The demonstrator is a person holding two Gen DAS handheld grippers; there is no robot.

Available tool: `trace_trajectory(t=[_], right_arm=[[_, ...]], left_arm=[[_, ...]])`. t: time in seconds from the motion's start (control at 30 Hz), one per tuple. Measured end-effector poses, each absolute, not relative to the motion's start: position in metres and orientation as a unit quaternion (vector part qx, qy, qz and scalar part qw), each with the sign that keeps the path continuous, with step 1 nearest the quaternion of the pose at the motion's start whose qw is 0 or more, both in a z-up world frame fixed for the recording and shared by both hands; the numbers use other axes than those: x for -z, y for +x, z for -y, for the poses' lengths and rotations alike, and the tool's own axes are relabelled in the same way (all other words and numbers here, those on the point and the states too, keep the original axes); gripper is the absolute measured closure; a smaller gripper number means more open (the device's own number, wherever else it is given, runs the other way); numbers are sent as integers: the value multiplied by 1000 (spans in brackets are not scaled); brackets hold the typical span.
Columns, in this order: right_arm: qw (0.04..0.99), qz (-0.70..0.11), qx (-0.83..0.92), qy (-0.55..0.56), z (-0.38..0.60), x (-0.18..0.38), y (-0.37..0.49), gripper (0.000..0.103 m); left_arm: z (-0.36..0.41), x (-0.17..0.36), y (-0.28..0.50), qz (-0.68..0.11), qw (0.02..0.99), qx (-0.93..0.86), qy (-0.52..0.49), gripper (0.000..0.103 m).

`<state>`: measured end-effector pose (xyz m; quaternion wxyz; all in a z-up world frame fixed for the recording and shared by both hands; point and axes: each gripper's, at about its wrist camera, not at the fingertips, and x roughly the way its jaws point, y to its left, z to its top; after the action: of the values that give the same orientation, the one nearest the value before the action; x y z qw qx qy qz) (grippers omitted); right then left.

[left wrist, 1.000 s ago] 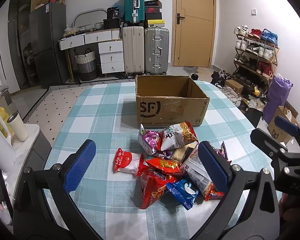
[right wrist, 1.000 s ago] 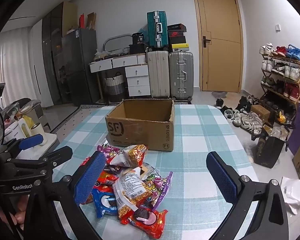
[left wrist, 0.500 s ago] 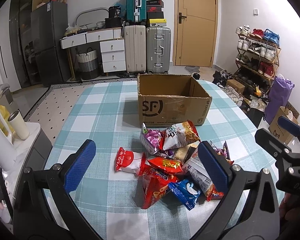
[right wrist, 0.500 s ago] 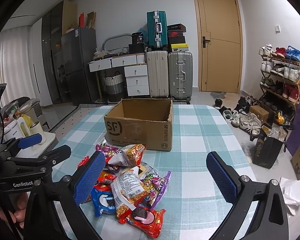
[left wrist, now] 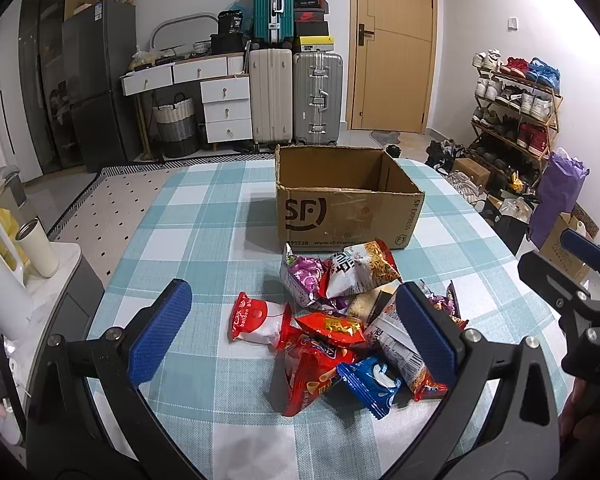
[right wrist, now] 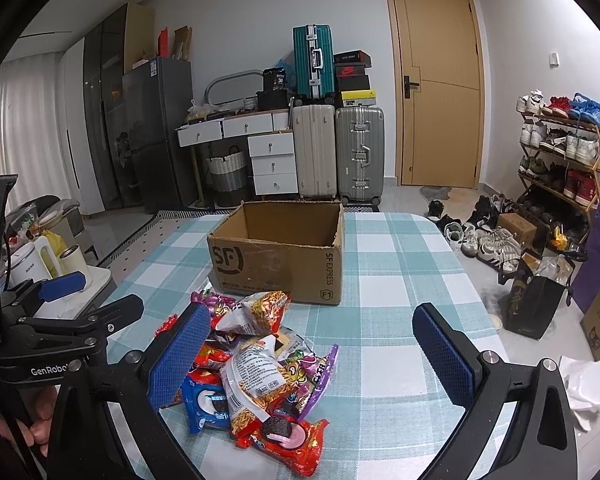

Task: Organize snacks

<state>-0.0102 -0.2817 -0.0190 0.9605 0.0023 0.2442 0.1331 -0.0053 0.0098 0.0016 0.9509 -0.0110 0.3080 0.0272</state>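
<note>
A heap of snack packets (left wrist: pixel 340 320) lies on the checked tablecloth (left wrist: pixel 204 216) in front of an open, empty SF cardboard box (left wrist: pixel 348 200). The heap includes a red-and-white packet (left wrist: pixel 256 318), a blue Oreo packet (left wrist: pixel 370 380) and a noodle packet (left wrist: pixel 360 270). My left gripper (left wrist: pixel 294 334) hovers open over the heap's near side, holding nothing. In the right wrist view the heap (right wrist: pixel 260 360) sits low and left, with the box (right wrist: pixel 276 256) behind it. My right gripper (right wrist: pixel 312 358) is open and empty above the heap's right part. Each gripper shows at the edge of the other's view.
A side counter at the left holds a white kettle (left wrist: pixel 0 276) and a cup (left wrist: pixel 36 248). Suitcases (left wrist: pixel 296 96) and drawers stand beyond the table. A shoe rack (left wrist: pixel 516 108), bags and boxes crowd the floor on the right. Bare checked cloth (right wrist: pixel 400 280) lies right of the heap.
Both views have drifted only slightly, with the heap a little nearer in the right wrist view. The packets and the box lie as before. Both grippers stay open.
</note>
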Motion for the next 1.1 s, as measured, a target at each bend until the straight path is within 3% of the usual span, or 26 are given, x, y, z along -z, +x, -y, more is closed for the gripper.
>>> trace_trajectory(t=[1.1], right_arm=[[960, -248, -132, 3, 292, 22, -15, 0]], left_arm=[[-6, 6, -4, -314, 949, -33, 4, 1]])
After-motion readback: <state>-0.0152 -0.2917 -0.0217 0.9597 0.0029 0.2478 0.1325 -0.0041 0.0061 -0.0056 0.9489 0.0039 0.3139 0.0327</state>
